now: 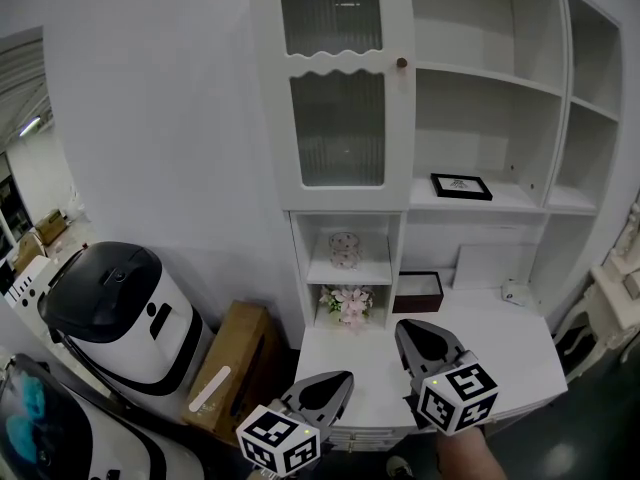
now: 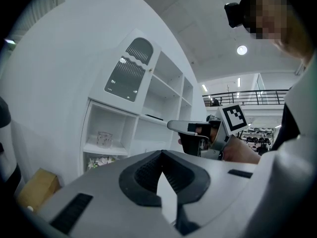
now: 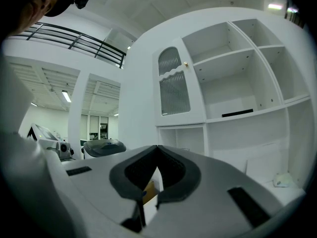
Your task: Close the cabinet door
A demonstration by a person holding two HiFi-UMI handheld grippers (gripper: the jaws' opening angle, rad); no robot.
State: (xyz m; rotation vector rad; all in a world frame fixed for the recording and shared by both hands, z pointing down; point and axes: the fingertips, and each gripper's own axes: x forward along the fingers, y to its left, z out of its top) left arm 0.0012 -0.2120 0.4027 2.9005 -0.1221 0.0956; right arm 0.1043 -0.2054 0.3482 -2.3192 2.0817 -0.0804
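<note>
Both tongs are shut and hold nothing: my left gripper [image 1: 343, 379] and my right gripper [image 1: 405, 329] point level at the white cabinet [image 1: 480, 118], pads pressed together, side by side and touching nothing. They show over the front of its counter [image 1: 505, 343]. The cabinet door [image 1: 340, 98], ribbed glass with a small brown knob [image 1: 401, 63], sits at the upper left and looks flush against the frame. Open shelves to its right hold a black picture frame [image 1: 461, 185]; below the door stand a glass [image 1: 344, 250] and pink flowers [image 1: 348, 304]
</note>
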